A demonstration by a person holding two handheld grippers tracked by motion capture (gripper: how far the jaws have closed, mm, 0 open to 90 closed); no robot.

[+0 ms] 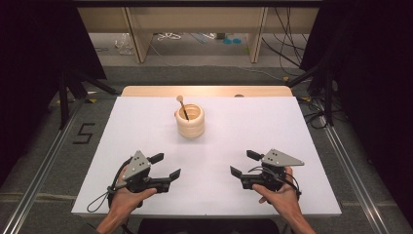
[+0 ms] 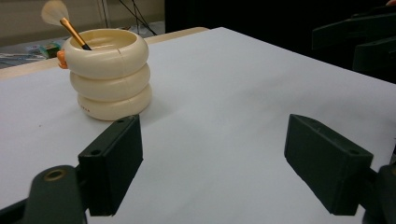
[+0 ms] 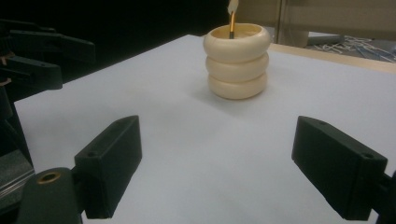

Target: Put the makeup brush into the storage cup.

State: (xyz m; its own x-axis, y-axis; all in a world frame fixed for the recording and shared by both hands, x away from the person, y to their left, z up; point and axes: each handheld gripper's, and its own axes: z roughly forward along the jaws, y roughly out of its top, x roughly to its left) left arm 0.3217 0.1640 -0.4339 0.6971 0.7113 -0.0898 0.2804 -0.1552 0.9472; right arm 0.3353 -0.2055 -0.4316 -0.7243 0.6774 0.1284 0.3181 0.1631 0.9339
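Observation:
A cream holder made of three stacked rings stands upright on the white table top, toward the back middle. A brush with an orange handle leans in it, bristles up. The holder and brush sit at the upper left in the left gripper view; the holder is at the upper middle in the right gripper view. My left gripper rests open at the front left, empty. My right gripper rests open at the front right, empty. Both point inward toward the middle.
The white board lies on a wooden table whose edge shows behind it. Metal rails run along both sides on the floor. Cables and shelving legs lie farther back. A wide bare stretch of board separates the grippers from the holder.

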